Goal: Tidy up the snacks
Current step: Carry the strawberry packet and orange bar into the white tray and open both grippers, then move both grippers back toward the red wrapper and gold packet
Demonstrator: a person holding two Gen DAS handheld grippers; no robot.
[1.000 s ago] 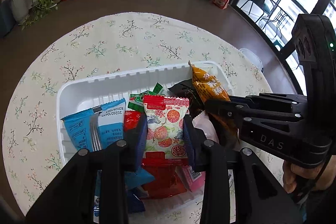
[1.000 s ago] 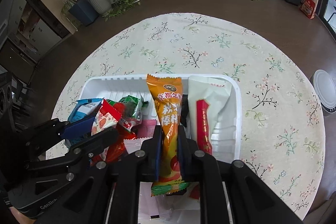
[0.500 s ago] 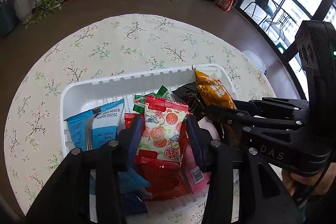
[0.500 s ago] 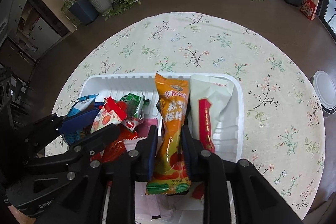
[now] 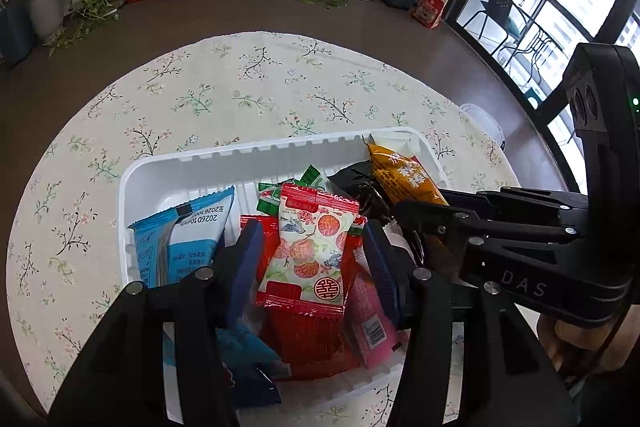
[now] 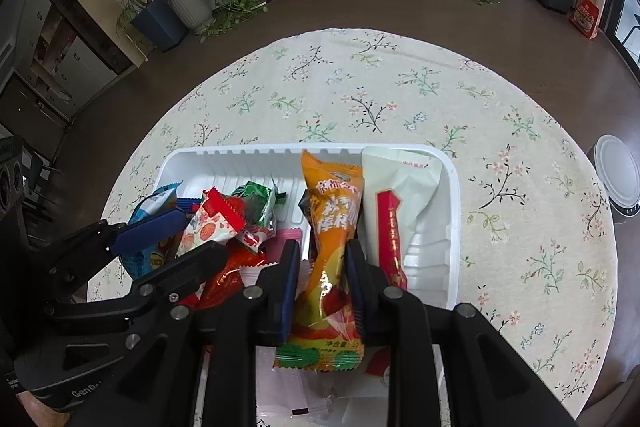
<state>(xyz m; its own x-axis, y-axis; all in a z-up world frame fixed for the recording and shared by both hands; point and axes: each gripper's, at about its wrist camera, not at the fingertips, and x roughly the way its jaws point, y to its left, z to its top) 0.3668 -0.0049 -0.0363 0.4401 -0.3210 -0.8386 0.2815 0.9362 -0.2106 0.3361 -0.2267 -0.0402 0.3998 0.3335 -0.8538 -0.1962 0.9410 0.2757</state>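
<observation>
A white plastic tray (image 5: pixel 192 171) (image 6: pixel 448 227) on the floral table holds several snack packets. My left gripper (image 5: pixel 310 237) is open, its jaws apart on either side of a red-and-white fruit-print packet (image 5: pixel 314 247) that lies on the pile. My right gripper (image 6: pixel 322 251) is open, its jaws a little apart around an orange packet (image 6: pixel 334 219) (image 5: pixel 404 179) that lies in the tray. A blue packet (image 5: pixel 184 239) lies at the tray's left. A white packet with a red stripe (image 6: pixel 396 203) lies at its right.
Green (image 6: pixel 256 199), dark (image 5: pixel 360 187), pink (image 5: pixel 368 319) and red (image 5: pixel 308 339) packets fill the tray's middle. A round white lid (image 6: pixel 616 175) lies beyond the table's right edge. Potted plants and a low TV shelf stand at the far wall.
Both grippers have opened and let go of their packets. The fruit-print packet and the orange packet have settled lower into the tray. Both grippers have drawn back slightly.
</observation>
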